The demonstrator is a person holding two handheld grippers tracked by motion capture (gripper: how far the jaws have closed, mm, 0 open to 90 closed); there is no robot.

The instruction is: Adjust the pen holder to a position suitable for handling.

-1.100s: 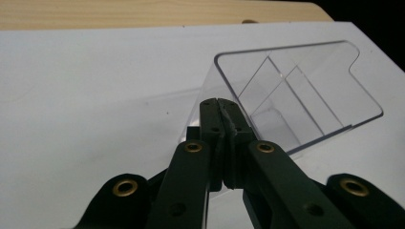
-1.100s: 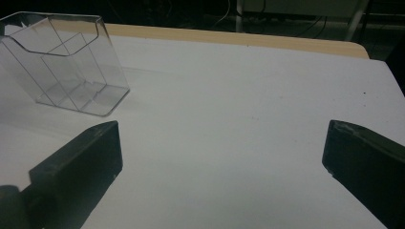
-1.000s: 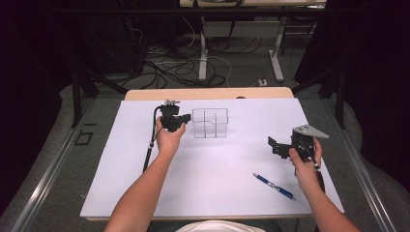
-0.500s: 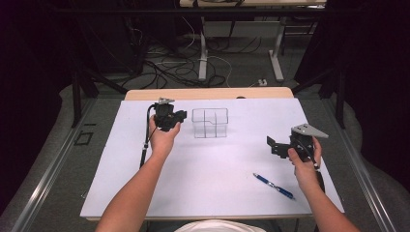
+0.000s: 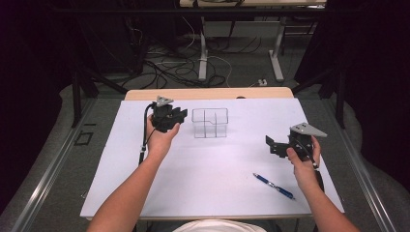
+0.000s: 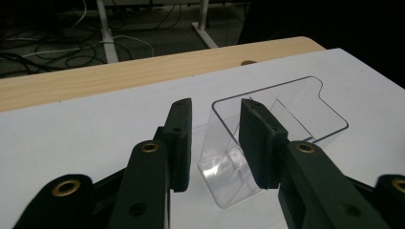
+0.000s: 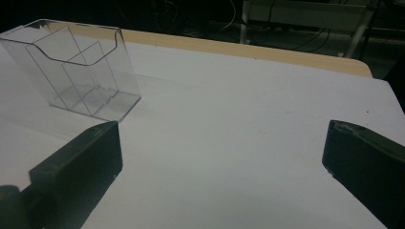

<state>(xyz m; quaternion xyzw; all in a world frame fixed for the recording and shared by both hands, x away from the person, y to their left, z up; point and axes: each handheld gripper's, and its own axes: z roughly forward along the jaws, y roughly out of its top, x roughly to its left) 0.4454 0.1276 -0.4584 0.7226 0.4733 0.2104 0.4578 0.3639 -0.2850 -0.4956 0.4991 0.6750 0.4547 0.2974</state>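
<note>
My left gripper (image 6: 215, 138) has its jaws parted with a narrow gap, gripping nothing; looking along them I see the near corner of the clear plastic organizer (image 6: 272, 143) just beyond the pads (image 6: 179, 138). From above, that gripper (image 5: 175, 116) sits in my left hand (image 5: 159, 137), just left of the organizer (image 5: 210, 123) and apart from it. My right gripper (image 7: 219, 167) is spread wide, jaws far apart over bare white sheet, also released. In the high view it (image 5: 276, 145) is held in my right hand (image 5: 302, 159) near the table's right side, well apart from the organizer.

The organizer stands upright toward the far middle of the white sheet (image 5: 212, 179); its divided compartments look empty. A blue pen (image 5: 274, 186) lies on the sheet near me, just left of my right wrist.

Against the frame half a second ago, my left gripper has shifted slightly away from me along the organizer's left side; the right gripper, pen and organizer sit where they were
</note>
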